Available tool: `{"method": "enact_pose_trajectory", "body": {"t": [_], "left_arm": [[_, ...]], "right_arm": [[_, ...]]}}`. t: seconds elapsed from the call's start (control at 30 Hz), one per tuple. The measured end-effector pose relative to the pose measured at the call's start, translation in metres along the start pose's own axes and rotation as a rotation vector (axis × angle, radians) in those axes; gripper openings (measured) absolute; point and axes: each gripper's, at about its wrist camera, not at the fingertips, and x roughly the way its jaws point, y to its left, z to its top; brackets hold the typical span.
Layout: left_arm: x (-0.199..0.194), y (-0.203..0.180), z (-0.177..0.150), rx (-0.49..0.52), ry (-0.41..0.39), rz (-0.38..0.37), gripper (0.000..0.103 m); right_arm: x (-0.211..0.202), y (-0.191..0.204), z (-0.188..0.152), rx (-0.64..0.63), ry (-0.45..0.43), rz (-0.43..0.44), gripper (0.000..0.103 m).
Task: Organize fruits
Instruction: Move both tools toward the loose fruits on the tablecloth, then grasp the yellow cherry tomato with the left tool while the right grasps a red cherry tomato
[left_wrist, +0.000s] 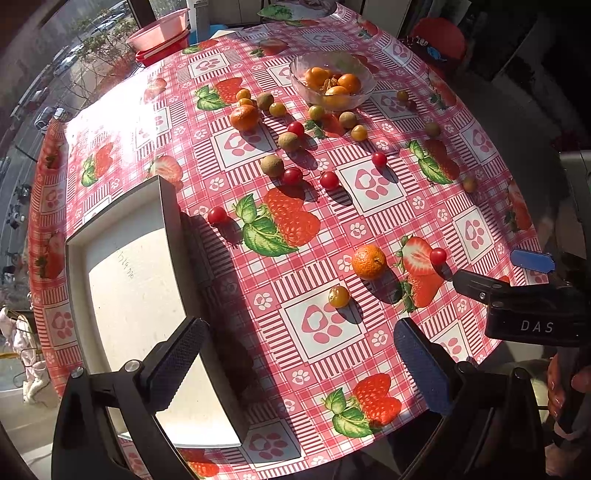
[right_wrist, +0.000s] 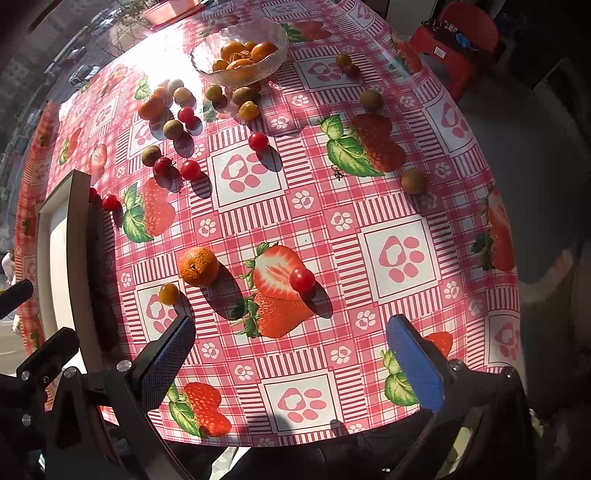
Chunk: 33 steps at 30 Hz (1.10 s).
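Loose fruit lies scattered over a round table: a small orange (left_wrist: 368, 261) (right_wrist: 198, 266), a red cherry tomato (left_wrist: 438, 256) (right_wrist: 302, 280), a yellow cherry tomato (left_wrist: 338, 296) (right_wrist: 169, 293), and several more tomatoes and brown longans farther back. A glass bowl (left_wrist: 364, 72) (right_wrist: 275, 27) at the far side holds several orange fruits. A white tray (left_wrist: 125, 295) (right_wrist: 59, 240) sits empty at the left. My left gripper (left_wrist: 299, 365) hangs open over the tray's near corner. My right gripper (right_wrist: 291, 365) is open above the cloth, with the red tomato just ahead of it.
The strawberry-print pink cloth (right_wrist: 332, 229) covers the round table to its edge. Stacked pink basins (left_wrist: 159, 33) stand at the far left by the window. A red stool (right_wrist: 461, 33) sits beyond the table at the right. A hand (left_wrist: 569, 384) holds the right gripper (left_wrist: 502, 275).
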Motion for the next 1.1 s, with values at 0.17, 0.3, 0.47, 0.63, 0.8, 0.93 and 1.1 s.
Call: {"method": "enact_pose_trajectory", "body": {"t": [0.17, 0.3, 0.47, 0.63, 0.8, 0.93, 1.1], "left_arm": [[0.01, 0.002, -0.001, -0.013, 0.049, -0.001, 0.103], [0.022, 0.001, -0.002, -0.01, 0.071, 0.002, 0.103], [0.041, -0.01, -0.008, 0.035, 0.104, 0.018, 0.103], [0.057, -0.02, -0.015, 0.059, 0.117, 0.023, 0.103], [0.069, -0.028, -0.014, 0.068, 0.087, 0.031, 0.1], [0.087, -0.029, -0.011, 0.048, 0.111, 0.028, 0.087], [0.102, -0.03, -0.007, 0.028, 0.108, 0.035, 0.087]], "right_arm": [[0.004, -0.006, -0.004, 0.014, 0.007, -0.01, 0.103], [0.008, -0.016, -0.011, 0.039, 0.02, -0.019, 0.103], [0.014, -0.028, -0.022, 0.07, 0.031, -0.036, 0.103], [0.02, -0.033, -0.03, 0.073, 0.053, -0.048, 0.103], [0.034, -0.026, -0.026, 0.058, 0.077, -0.016, 0.103], [0.047, -0.02, -0.019, 0.044, 0.071, -0.001, 0.103], [0.067, -0.012, -0.004, 0.014, 0.058, 0.015, 0.103]]}}
